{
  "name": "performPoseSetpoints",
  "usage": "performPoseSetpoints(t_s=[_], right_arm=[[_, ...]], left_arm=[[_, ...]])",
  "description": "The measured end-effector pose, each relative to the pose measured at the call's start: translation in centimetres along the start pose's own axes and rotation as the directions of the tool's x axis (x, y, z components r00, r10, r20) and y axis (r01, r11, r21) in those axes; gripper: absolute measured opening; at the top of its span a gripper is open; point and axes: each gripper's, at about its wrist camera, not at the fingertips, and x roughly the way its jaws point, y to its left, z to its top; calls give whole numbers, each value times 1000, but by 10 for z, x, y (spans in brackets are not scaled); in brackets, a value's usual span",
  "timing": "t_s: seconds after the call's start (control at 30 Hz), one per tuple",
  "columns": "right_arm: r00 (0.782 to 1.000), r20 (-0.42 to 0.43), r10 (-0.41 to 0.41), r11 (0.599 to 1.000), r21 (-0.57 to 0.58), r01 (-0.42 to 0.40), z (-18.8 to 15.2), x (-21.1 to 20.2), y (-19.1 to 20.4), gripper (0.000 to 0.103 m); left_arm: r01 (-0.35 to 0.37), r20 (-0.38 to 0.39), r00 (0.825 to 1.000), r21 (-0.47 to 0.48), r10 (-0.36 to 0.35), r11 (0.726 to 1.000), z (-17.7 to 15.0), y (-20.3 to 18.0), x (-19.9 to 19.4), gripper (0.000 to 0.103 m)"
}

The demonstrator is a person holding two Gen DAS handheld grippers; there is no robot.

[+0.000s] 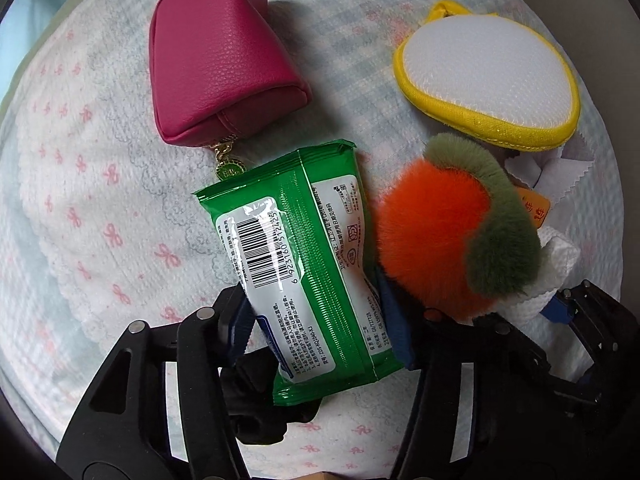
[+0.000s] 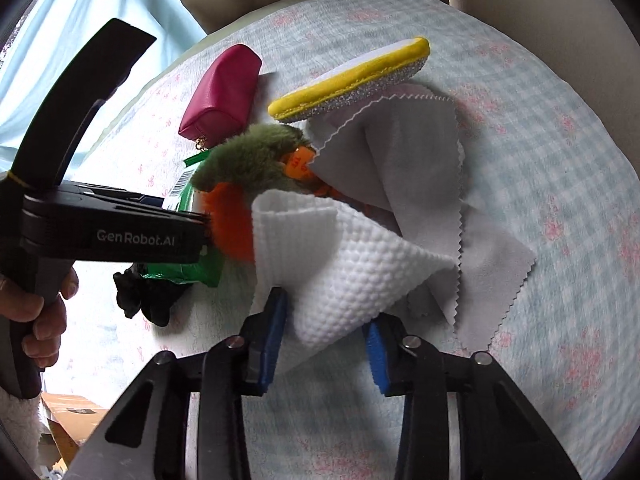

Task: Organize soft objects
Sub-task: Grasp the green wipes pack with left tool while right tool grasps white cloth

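My left gripper (image 1: pixel 316 312) is shut on a green wet-wipe pack (image 1: pixel 296 256), held between its blue pads over the round cushion. An orange and green plush ball (image 1: pixel 452 232) rests against the pack's right side. My right gripper (image 2: pixel 324 344) is shut on a white textured cloth (image 2: pixel 344 264), folded between its blue pads. The plush ball (image 2: pixel 248 160) and the green pack (image 2: pixel 188 268) lie just left of the cloth. The left gripper's body (image 2: pixel 112 232) shows at the left of the right wrist view.
A magenta pouch (image 1: pixel 220 64) and a yellow-rimmed white pad (image 1: pixel 488 80) lie at the far side of the cushion (image 1: pixel 80 200). A grey zigzag-edged cloth (image 2: pixel 420 184) lies to the right. A black scrunchie (image 2: pixel 148 292) sits under the green pack.
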Motion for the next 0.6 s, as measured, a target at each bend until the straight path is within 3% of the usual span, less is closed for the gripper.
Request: performPoseSetpoints(t_s=[0.27,0.6], right_arm=[[1000,12,5,1000,-1,-5,-8,-11,2,22],[999,48,20,1000,3,-20,-11,-41,5,13]], left_arm=[[49,28,998,-40,-48,998,2,18,-8,40],[65,95,994,-58,-59,996,-9,27,-52,39]])
